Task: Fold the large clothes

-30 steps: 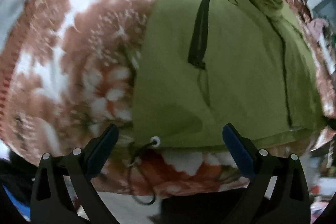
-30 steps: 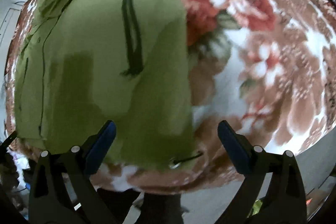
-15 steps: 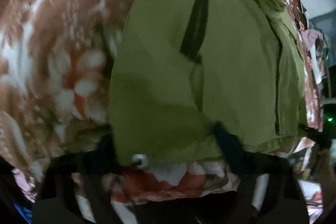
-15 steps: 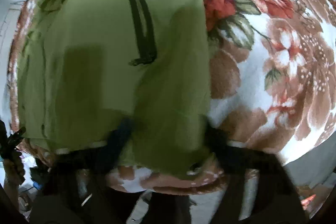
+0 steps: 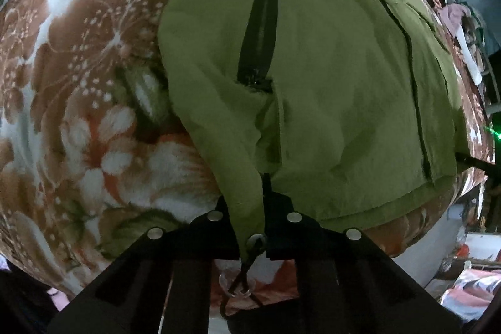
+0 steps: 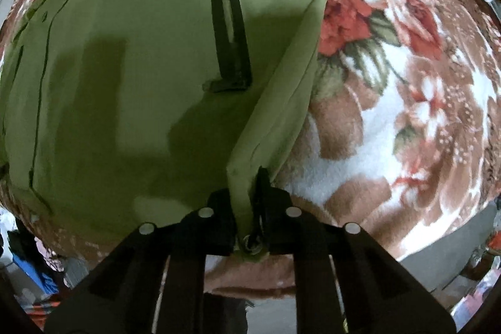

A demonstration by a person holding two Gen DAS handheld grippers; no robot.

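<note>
An olive green jacket (image 5: 328,83) lies spread on a floral blanket (image 5: 78,68), its black pocket zip (image 5: 260,30) facing up. My left gripper (image 5: 261,187) is closing its jaws on the jacket's near hem corner, and the fabric is pinched between the pads. A metal eyelet with a drawcord (image 5: 256,240) hangs just below. In the right wrist view the jacket (image 6: 125,68) fills the left half. My right gripper (image 6: 250,177) is closing its jaws on the other hem corner, which is drawn up into a ridge above its eyelet (image 6: 252,240).
The blanket (image 6: 407,83) covers a bed whose near edge drops to grey floor (image 6: 438,246). Pink clothing (image 5: 454,17) lies at the far right of the bed. Cluttered items sit on the floor at the lower right (image 5: 469,287) and lower left (image 6: 43,280).
Both grippers went from wide open to shut, moved in over the jacket's hem and pinched its two near corners. The fabric has bunched up at each grip.
</note>
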